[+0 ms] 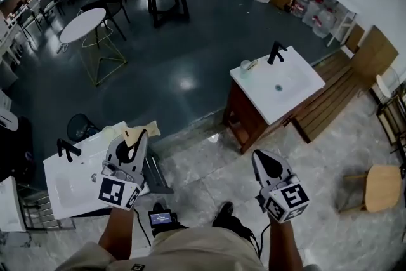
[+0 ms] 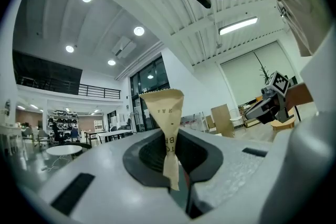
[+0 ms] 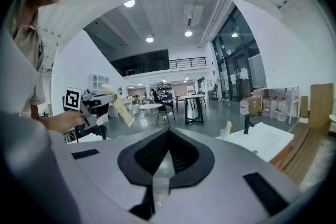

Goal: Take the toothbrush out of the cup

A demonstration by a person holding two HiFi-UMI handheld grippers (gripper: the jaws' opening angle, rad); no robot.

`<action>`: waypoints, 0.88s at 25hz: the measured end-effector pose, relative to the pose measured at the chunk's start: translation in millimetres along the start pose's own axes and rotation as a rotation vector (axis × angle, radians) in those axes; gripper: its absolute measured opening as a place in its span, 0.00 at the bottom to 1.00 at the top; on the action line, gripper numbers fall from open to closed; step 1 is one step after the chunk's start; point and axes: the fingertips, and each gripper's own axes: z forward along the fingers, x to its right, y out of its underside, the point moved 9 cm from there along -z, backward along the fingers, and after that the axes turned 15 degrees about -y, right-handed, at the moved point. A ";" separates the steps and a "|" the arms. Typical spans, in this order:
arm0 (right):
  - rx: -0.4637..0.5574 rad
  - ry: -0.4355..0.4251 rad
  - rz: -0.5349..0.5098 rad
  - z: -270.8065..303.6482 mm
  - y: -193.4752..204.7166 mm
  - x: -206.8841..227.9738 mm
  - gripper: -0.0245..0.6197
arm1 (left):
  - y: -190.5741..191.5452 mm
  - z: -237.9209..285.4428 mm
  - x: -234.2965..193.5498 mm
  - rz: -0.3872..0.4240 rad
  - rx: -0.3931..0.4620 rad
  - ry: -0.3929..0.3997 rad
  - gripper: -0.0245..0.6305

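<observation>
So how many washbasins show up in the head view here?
2. The near washbasin is at lower left, and the far washbasin stands right of centre on a wooden cabinet. Others may lie outside the frame.

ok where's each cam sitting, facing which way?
Head view: on the person's head, steeply down at floor; forearms, left hand-held gripper, right hand-held gripper show.
Left gripper view: rides that gripper, along jaws shut on paper packet; torso above.
Right gripper view: rides that gripper, jaws shut empty, facing a washbasin; torso left.
Shared: each gripper view shows the other gripper.
</observation>
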 end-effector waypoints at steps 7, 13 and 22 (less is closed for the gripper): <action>0.018 -0.010 -0.008 -56.0 -14.6 81.7 0.04 | -30.8 42.4 88.4 0.012 -0.018 -0.009 0.08; 0.045 -0.026 -0.007 -60.5 -21.8 111.2 0.04 | -43.1 60.2 113.0 0.024 -0.043 -0.007 0.08; 0.053 0.009 -0.009 -36.6 -22.2 160.2 0.04 | -29.1 118.6 129.6 0.019 -0.043 0.051 0.08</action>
